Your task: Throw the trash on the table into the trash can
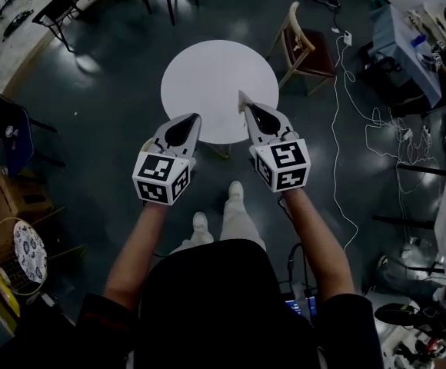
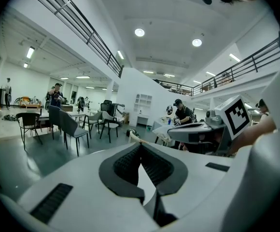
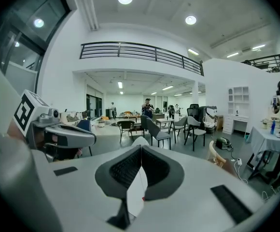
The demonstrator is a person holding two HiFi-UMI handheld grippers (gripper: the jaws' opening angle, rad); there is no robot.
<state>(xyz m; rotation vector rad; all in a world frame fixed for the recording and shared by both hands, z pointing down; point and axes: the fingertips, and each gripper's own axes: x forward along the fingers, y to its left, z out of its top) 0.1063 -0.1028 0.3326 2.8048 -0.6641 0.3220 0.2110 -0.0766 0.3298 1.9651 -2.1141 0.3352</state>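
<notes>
At the lower left of the head view a wire basket (image 1: pixel 17 256) sits on the floor. It may be the trash can, though that is only a guess. Your left claw (image 1: pixel 194 121) is pinched to a point, its ribbed dark pads meeting with nothing gripped. Above it, at upper centre, the round white bench (image 1: pixel 219 71) looks smooth, matte and bare. No trash can be made out on it, so the task's thing is nowhere in view. Your right claw (image 1: pixel 247 108) is likewise closed tip to tip. A white sliver shows behind its pads, and whether that is paper or the bench beyond is unclear. Any scrap would likely be light and crushable, so pinch it at an edge or fold. A wooden chair (image 1: pixel 304 48) stands at upper right.
</notes>
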